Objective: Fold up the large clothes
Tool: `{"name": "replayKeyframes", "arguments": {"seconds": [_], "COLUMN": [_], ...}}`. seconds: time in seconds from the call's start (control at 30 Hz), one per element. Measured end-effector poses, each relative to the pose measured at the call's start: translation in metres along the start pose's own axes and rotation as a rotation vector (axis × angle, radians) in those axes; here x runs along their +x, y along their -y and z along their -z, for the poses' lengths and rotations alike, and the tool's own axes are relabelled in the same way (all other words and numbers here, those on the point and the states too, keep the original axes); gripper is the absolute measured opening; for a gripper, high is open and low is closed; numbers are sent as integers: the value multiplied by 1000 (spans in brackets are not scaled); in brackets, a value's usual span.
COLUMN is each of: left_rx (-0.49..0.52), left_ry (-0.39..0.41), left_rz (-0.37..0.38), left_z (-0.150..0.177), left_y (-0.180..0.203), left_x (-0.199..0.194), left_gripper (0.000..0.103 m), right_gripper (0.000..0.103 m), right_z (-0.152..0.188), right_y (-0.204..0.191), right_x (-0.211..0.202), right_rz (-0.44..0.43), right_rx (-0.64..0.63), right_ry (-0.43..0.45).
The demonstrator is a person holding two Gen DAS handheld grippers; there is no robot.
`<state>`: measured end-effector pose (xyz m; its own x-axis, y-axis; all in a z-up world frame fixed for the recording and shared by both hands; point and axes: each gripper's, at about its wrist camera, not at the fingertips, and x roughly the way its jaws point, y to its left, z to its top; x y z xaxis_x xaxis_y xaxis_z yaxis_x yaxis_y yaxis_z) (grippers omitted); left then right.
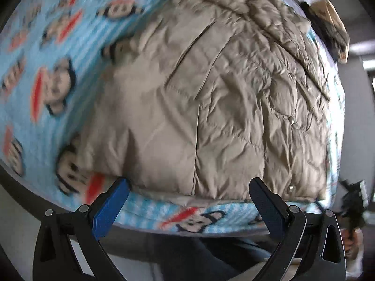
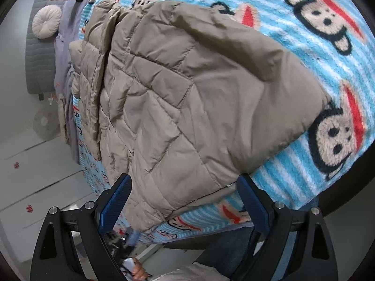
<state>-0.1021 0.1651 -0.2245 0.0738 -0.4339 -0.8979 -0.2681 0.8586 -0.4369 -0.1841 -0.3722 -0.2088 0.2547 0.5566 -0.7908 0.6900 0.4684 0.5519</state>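
Bed w/ blue-striped monkey-print blanket covering it. Beige quilted jacket lies folded on blanket, hem at near edge, one side overhanging bed's edge toward floor.

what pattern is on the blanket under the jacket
Blue-and-white stripes with cartoon monkey faces on the blanket; clearest in the right wrist view.

You see a monkey-print blanket across the frame, a round cushion upper left, and a fan on the floor at left.
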Motion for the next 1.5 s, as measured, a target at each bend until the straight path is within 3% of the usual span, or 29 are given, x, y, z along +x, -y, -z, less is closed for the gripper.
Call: {"name": "replayKeyframes", "arguments": {"seconds": [0.1, 0.27, 0.4, 0.53, 0.67, 0.8, 0.83, 0.9, 0.93, 0.97, 1.0, 1.03, 1.07, 1.1, 1.27, 1.43, 1.5], "left_rx": [-53, -35, -42, -66, -59, -67, -64, -34, -13, 6, 24, 36, 49, 64, 100, 123, 125], "left_ry": [-23, -48, -49, -52, -44, -15, -10, -20, -30, -31, -24, -15, -5, 4, 41, 111, 150], "left_rz": [48, 44, 44, 131, 214, 259, 268, 277, 264, 258, 267, 276, 284, 290, 313, 316, 313], "left_z": [-1, -1, -4, -9, -18, -29, -30, -35, -37, -39, -41, -43, -44, -47, -61, -76, -81], "left_y": [-8, -5, -15, -27, -19, -9, -9, -3, -1, 1, 1, 2, 3, 5, 16, 30, 34], "left_x": [14, 23, 18, 16, 24, 24, 23, 23, 24, 23, 19, 15, 11, 6, -16, -44, -59], "left_gripper": [102, 102, 102, 102, 102, 101, 96, 43, 30, 17, 17, 17, 17, 17, 17, 17, 12], "right_gripper": [93, 93, 93, 93, 93, 93, 93, 93, 90, 80, 69, 42, 22, 16, 10, 9, 9], "right_z": [-2, 0, 5, 7, -3, -11, -12, -12, -11, -10, -8, -6, -3, -2, 6, 1, -4], "right_y": [9, 22, 25, 34, 41, 33, 32, 32, 31, 32, 32, 31, 30, 30, 14, -14, -30], "right_x": [2, 4, -1, -8, -5, 9, 12, 16, 16, 17, 17, 18, 18, 18, 9, -8, -15], "right_rz": [-34, -58, -8, -1, -101, -146, -146, -150, -153, -160, -167, -157, -128, -113, -117, -142, -158], "right_rx": [34, 96, 111, 122, 149, 119, 116, 125, 138, 149, 158, 165, 169, 168, 113, 21, -32], "right_ry": [-8, -9, 6, 29, 81, 78, 80, 88, 97, 105, 110, 113, 119, 128, 182, 189, 181]}}
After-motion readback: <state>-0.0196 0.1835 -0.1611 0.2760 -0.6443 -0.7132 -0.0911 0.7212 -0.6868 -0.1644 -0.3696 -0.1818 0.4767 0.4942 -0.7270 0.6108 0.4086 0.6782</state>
